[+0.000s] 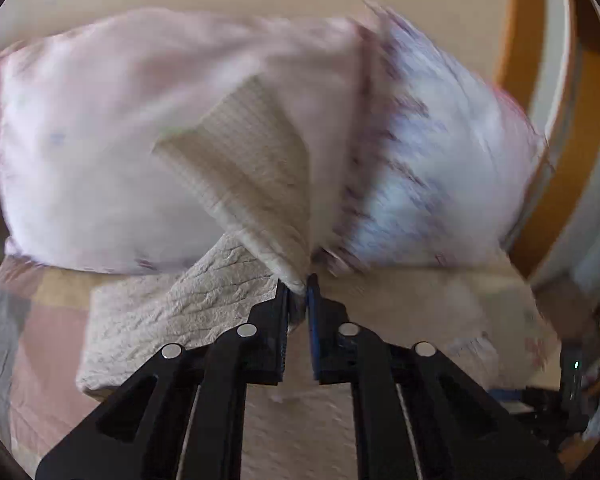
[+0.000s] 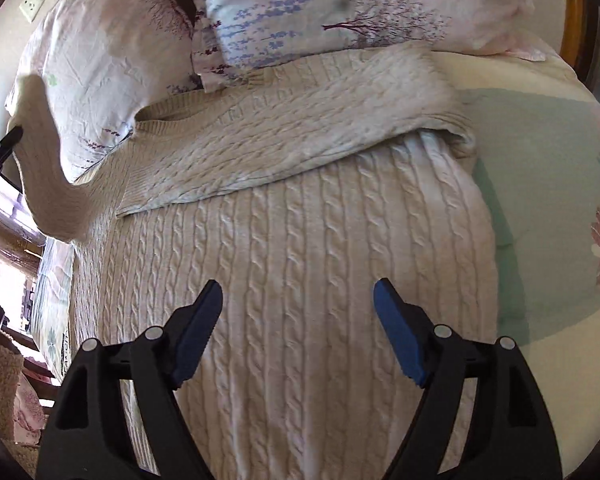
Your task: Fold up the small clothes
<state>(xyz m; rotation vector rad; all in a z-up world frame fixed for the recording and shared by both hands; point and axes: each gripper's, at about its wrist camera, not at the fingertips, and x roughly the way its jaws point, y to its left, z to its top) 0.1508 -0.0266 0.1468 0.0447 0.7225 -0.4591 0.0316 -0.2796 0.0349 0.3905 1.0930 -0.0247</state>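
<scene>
A beige cable-knit sweater (image 2: 284, 248) lies flat on the bed. Its right sleeve (image 2: 300, 136) is folded across the chest. My left gripper (image 1: 299, 284) is shut on the cuff of the left sleeve (image 1: 252, 176) and holds it lifted off the bed; the same sleeve (image 2: 44, 152) rises at the left of the right wrist view, with the left gripper's tip (image 2: 8, 142) at its end. My right gripper (image 2: 298, 296) is open and empty, hovering over the sweater's lower body.
Two floral pillows (image 2: 340, 4) lie at the head of the bed, touching the sweater's collar; they are blurred in the left wrist view (image 1: 100, 140). A floral bedsheet (image 2: 540, 208) spreads to the right. A wall socket (image 2: 30, 4) is at the upper left.
</scene>
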